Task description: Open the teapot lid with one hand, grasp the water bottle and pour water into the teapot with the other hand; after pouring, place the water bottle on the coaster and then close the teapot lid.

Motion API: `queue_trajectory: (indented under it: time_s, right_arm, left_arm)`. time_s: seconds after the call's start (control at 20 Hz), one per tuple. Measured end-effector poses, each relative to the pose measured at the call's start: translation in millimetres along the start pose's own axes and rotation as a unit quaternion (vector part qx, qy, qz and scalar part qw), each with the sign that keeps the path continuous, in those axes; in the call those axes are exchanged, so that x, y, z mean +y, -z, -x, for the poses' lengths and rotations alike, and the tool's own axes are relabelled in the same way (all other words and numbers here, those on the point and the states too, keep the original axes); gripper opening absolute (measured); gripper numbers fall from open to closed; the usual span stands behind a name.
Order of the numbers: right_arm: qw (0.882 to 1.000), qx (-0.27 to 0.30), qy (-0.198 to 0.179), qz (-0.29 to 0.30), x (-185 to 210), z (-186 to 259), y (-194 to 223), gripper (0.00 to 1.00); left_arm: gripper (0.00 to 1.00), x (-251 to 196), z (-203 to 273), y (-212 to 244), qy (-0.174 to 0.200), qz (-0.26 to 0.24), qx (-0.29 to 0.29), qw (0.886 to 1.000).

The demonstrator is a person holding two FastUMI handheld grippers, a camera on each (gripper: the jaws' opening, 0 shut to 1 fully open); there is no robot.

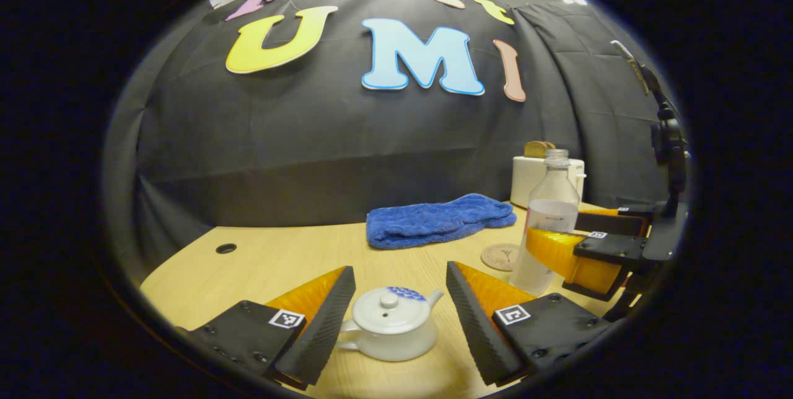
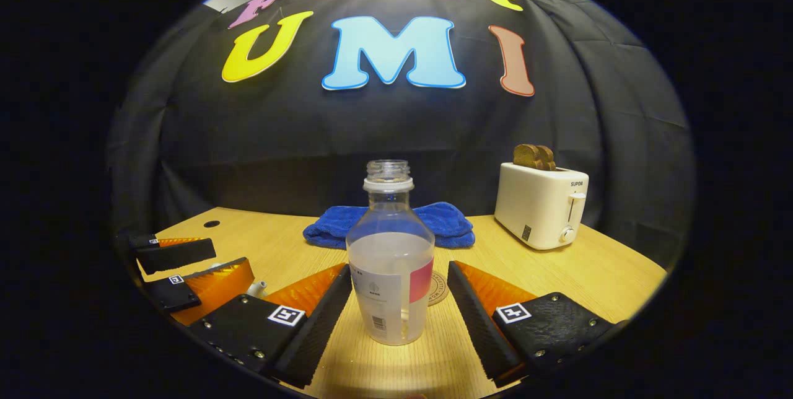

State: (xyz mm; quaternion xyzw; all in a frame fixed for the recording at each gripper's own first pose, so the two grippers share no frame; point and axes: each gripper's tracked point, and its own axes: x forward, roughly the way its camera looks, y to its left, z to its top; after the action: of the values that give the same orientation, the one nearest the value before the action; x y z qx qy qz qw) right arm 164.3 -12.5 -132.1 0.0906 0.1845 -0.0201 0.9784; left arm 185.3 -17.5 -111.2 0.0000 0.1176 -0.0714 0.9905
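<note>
Nothing of the task looks done yet, judging from how things lie: both claws are lined up on their targets but neither has taken hold. In the left gripper view the left claw (image 1: 399, 318) stands wide open, its two fingers on either side of the small white teapot (image 1: 390, 328) with clear gaps to both, and the teapot lid (image 1: 389, 307) is seated on the pot with its round knob untouched. The teapot sits on the near part of the wooden bench (image 1: 279, 256), its spout pointing right. To its right, a little farther off, the clear water bottle (image 1: 548, 225) stands upright with no cap, about half full, and the round coaster (image 1: 500, 256) lies just beside it on the left. In the right gripper view the right claw (image 2: 399, 318) is likewise open, its fingers flanking the water bottle (image 2: 390, 269) at label height without pressing on it; the coaster (image 2: 438, 287) shows partly behind the bottle. A blue towel (image 2: 446, 222) lies at the far middle of the bench, and a white toaster (image 2: 542, 204) holding toast stands far right. Still to come are lifting the lid, gripping and pouring from the bottle, setting it on the coaster, and closing the pot.
</note>
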Motion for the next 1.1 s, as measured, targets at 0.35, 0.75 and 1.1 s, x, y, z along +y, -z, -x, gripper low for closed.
queue_trajectory:
  time_s: [0.35, 0.75, 1.1]
  right_arm:
    - [1.0, 0.012, -0.001, 0.005, -2.7, -3.2, 3.8, 0.96]
    - [0.999, 0.039, 0.001, 0.013, -2.6, -11.4, 18.5, 0.96]
    - [0.998, 0.055, -0.008, 0.009, 0.1, -13.9, 27.4, 0.94]
  left_arm:
    - [0.91, -6.0, -0.4, 2.8, 0.009, 0.013, 0.008, 1.0]
    - [0.57, 6.0, -1.4, 5.0, -0.008, 0.009, 0.009, 1.0]
    - [0.31, 11.0, -4.8, 4.0, -0.018, 0.017, 0.002, 1.0]
